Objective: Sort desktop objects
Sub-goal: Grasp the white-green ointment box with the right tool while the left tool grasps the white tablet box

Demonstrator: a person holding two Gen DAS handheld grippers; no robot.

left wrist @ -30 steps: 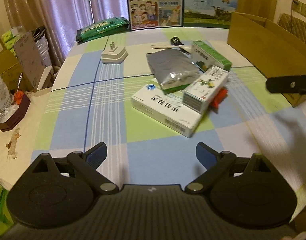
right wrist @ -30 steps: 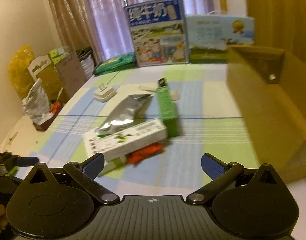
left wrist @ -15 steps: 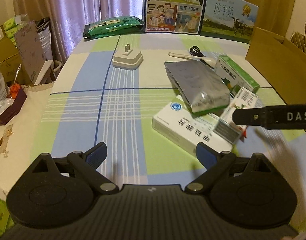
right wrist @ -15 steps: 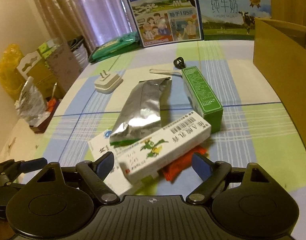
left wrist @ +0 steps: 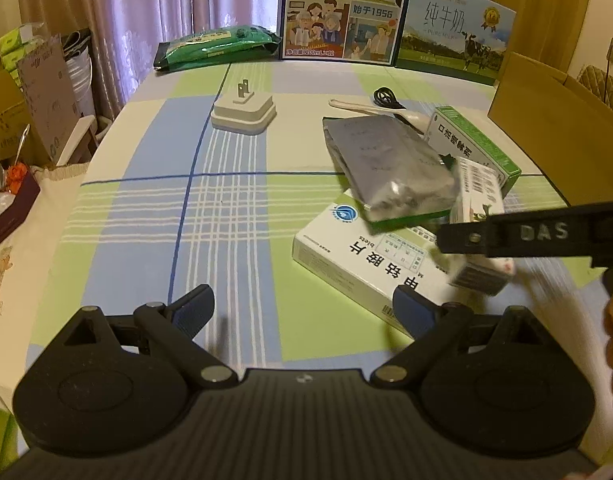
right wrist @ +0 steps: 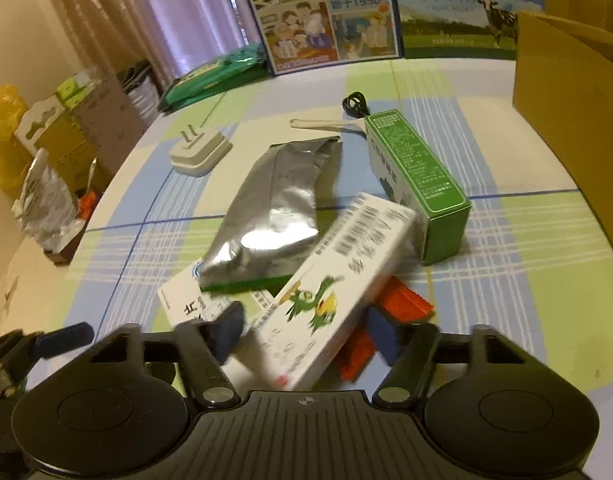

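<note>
Between the right tongs, a white carton (green parrot print)

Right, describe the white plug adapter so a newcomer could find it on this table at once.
Start at the tall blue milk carton standing at the far edge of the checked tablecloth. Come toward the camera and left: the white plug adapter lies alone on the cloth, apart from the box pile. It alone has two metal prongs pointing up.
</note>
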